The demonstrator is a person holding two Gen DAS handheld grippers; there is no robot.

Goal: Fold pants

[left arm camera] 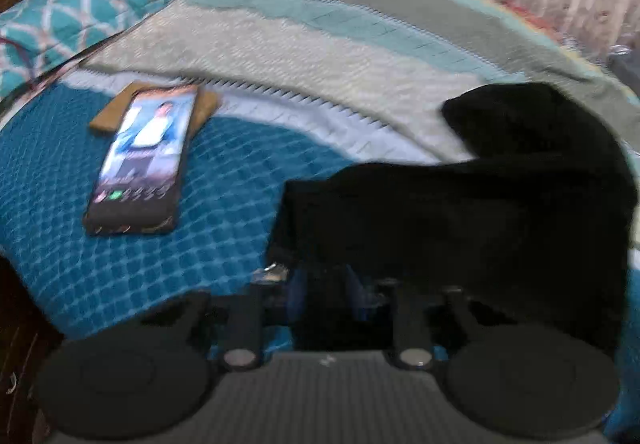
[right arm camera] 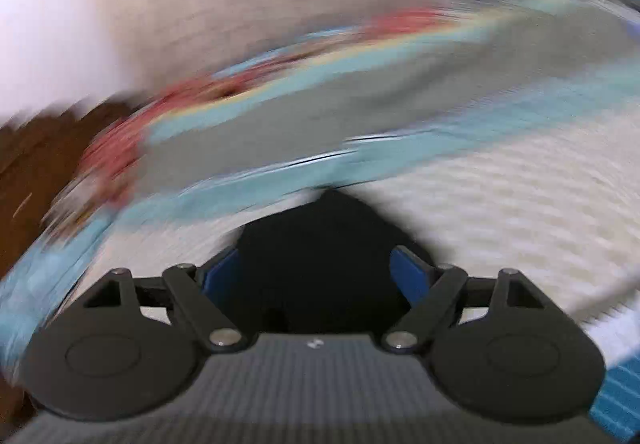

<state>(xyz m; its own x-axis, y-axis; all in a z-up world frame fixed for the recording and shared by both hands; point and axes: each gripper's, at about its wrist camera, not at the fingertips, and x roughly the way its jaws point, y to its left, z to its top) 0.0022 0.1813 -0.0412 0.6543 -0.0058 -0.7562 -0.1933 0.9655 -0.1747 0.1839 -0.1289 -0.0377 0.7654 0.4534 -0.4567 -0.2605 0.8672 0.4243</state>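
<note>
While left tongs (left arm camera: 326, 284) clench the black pants (left arm camera: 480, 224), right tongs (right arm camera: 320, 268) gape around cloth.

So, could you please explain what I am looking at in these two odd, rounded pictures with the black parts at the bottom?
Each picture comes from a wide-angle camera mounted on a hand-held two-finger gripper; a person carries one in each hand, and there is no robot arm. The black parts below are the grippers themselves.

The left camera looks over a bed with a striped blue, white and grey bedspread. On it lie a smartphone with its screen lit and black pants. The left gripper is shut, with the pants' dark cloth at its blue fingers.

The right camera's picture is blurred. The right gripper is open, with black cloth between its fingers, not visibly pinched.
</note>
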